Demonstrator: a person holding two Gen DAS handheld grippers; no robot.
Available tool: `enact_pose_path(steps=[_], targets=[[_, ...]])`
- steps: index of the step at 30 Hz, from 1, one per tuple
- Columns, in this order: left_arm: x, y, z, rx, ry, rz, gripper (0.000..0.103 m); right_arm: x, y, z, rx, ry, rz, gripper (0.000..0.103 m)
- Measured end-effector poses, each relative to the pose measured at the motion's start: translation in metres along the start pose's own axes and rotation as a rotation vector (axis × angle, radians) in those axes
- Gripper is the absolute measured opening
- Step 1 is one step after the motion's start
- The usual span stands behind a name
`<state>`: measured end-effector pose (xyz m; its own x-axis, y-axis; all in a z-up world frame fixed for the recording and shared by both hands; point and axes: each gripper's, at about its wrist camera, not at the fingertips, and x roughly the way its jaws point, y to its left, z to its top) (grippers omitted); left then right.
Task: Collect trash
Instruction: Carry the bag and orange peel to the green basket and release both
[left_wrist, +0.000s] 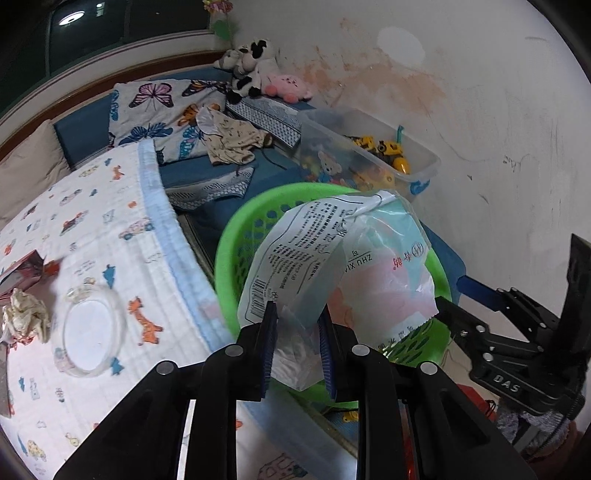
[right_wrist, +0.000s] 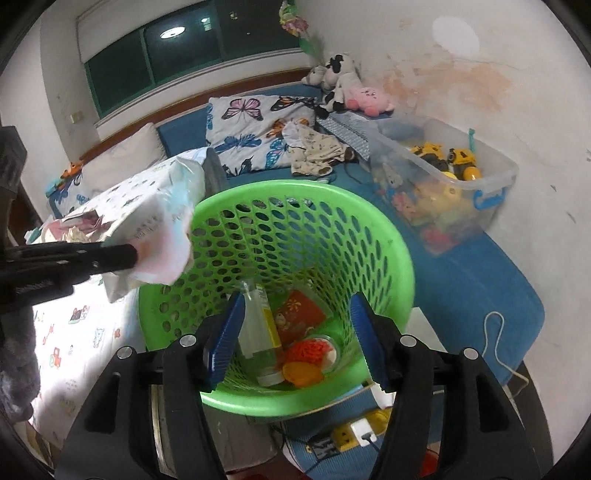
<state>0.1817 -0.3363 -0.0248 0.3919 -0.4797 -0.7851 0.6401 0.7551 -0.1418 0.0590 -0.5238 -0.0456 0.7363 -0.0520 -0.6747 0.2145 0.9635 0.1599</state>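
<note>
My left gripper (left_wrist: 297, 325) is shut on a crumpled white plastic wrapper (left_wrist: 332, 258) with printed text, and holds it over the near rim of the green perforated basket (left_wrist: 240, 236). In the right wrist view the wrapper (right_wrist: 155, 218) hangs at the basket's left rim (right_wrist: 369, 210), held by the left gripper (right_wrist: 135, 254). My right gripper (right_wrist: 295, 336) is open and empty above the basket's mouth. Inside the basket lie a clear bottle (right_wrist: 258, 328), a red packet (right_wrist: 299, 314) and an orange lid (right_wrist: 301, 373).
On the patterned blanket (left_wrist: 92, 229) lie a clear round lid (left_wrist: 88, 332), a crumpled tissue (left_wrist: 26, 317) and a red box (left_wrist: 22, 273). A clear toy bin (right_wrist: 443, 177) stands by the wall. A power strip (right_wrist: 354, 432) lies on the floor below the basket.
</note>
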Motion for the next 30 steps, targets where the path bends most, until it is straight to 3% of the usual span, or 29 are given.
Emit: enact_pose_path(steps=[4,5,6,13,17,30], targets=[[0.006,-0.003,-0.002,0.001,0.012,-0.016,0.035,-0.005,-0.005,-0.003,0.018,-0.006,0.0,0.06],[0.006,-0.004,-0.003,0.002,0.009,-0.016,0.05,-0.006,-0.006,-0.004,0.02,-0.006,0.0,0.06],[0.005,-0.003,-0.004,0.002,0.003,-0.014,0.057,-0.007,-0.006,-0.004,0.02,-0.006,-0.001,0.061],[-0.017,0.006,-0.016,0.002,-0.033,0.008,0.057,-0.012,0.008,-0.003,0.007,-0.011,0.027,0.061],[-0.035,0.025,-0.028,-0.018,-0.051,0.069,0.057,-0.013,0.028,-0.001,-0.024,-0.014,0.059,0.064],[-0.103,0.128,-0.083,-0.193,-0.103,0.242,0.057,0.001,0.122,0.013,-0.177,0.001,0.185,0.067]])
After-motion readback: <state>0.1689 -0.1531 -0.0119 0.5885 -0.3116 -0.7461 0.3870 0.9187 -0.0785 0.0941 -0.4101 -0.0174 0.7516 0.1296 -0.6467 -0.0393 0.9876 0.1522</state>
